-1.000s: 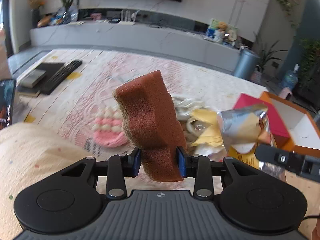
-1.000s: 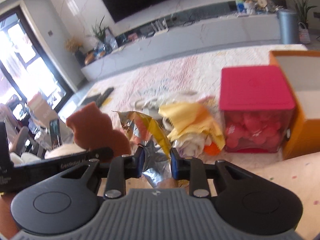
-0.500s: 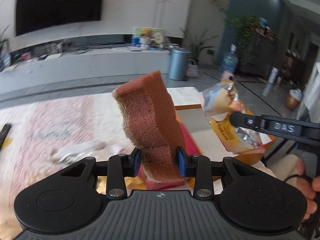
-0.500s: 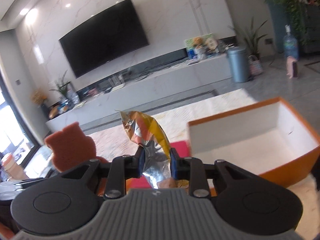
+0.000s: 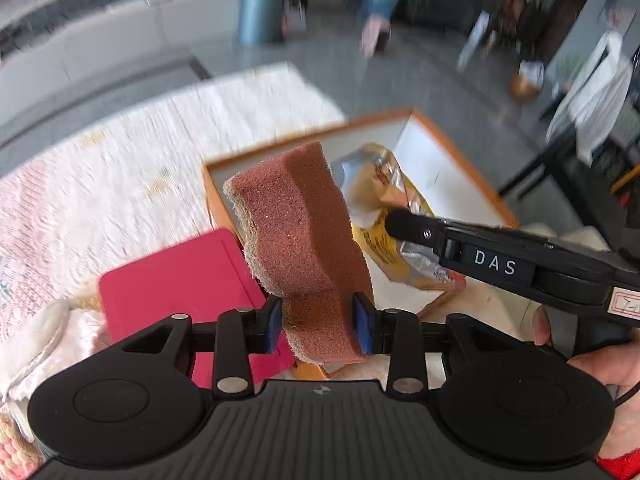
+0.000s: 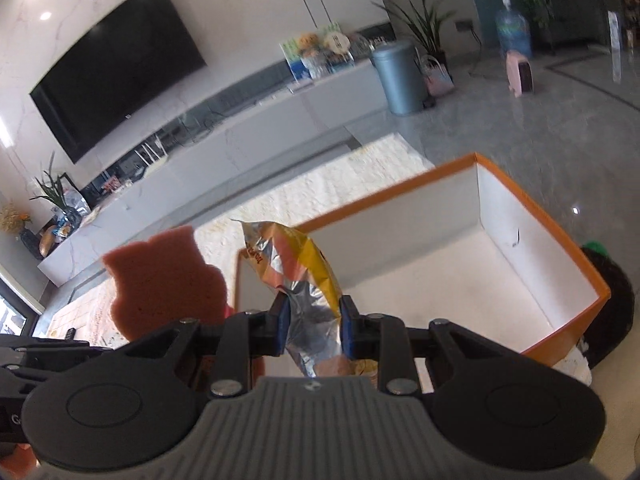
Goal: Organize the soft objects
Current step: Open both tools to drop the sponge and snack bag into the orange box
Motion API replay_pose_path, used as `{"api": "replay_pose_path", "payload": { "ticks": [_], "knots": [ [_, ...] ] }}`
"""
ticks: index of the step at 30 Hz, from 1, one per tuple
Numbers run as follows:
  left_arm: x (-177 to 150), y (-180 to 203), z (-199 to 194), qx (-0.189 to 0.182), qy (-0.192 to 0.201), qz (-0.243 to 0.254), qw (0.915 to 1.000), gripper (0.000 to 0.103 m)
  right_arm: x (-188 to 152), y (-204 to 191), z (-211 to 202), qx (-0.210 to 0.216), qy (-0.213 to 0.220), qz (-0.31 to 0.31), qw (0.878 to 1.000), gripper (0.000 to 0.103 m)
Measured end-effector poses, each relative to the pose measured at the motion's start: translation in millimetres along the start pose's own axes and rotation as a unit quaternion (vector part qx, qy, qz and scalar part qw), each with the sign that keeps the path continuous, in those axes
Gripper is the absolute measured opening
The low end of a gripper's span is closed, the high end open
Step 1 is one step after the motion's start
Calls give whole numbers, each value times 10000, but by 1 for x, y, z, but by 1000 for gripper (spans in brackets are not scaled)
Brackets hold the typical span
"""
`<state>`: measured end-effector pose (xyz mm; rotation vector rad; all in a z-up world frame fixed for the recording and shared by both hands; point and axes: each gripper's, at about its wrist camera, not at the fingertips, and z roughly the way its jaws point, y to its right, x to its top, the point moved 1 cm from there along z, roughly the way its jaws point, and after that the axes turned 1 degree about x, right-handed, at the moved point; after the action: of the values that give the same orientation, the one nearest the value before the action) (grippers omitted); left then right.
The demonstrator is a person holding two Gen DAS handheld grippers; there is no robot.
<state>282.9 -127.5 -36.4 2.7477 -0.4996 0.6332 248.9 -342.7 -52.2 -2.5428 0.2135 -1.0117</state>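
Observation:
My left gripper (image 5: pixel 319 329) is shut on a brown sponge (image 5: pixel 304 240) and holds it upright above the near left corner of an orange box (image 5: pixel 476 164) with a white inside. My right gripper (image 6: pixel 313 330) is shut on a crumpled yellow and silver snack bag (image 6: pixel 304 276), held over the box (image 6: pixel 560 260). The bag (image 5: pixel 384 200) and the right gripper (image 5: pixel 404 224) also show in the left wrist view, right of the sponge. The sponge (image 6: pixel 160 280) shows at the left in the right wrist view.
A red-lidded container (image 5: pixel 176 284) sits left of the box. White and pink cloths (image 5: pixel 44 332) lie at the far left on a pale patterned rug (image 5: pixel 120 168). A grey bin (image 6: pixel 398 76), TV (image 6: pixel 116 64) and low cabinet stand behind. A dark object (image 6: pixel 608 304) sits right of the box.
Both grippers have swung right from the pile of soft things and tilted down over the orange box, each still holding its object.

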Motion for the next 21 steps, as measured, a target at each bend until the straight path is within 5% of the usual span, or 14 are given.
{"api": "replay_pose_path", "payload": {
  "ticks": [6, 13, 21],
  "knots": [
    [13, 1, 46, 26, -813, 134, 9966, 42, -5, 20, 36, -149, -487, 273, 9983, 25],
    [20, 7, 75, 393, -1269, 203, 9909, 43, -10, 30, 62, -408, -900, 428, 9942, 25],
    [24, 7, 82, 501, -1167, 228, 9916, 50, -9, 31, 75, -511, -1120, 380, 9917, 30]
  ]
}}
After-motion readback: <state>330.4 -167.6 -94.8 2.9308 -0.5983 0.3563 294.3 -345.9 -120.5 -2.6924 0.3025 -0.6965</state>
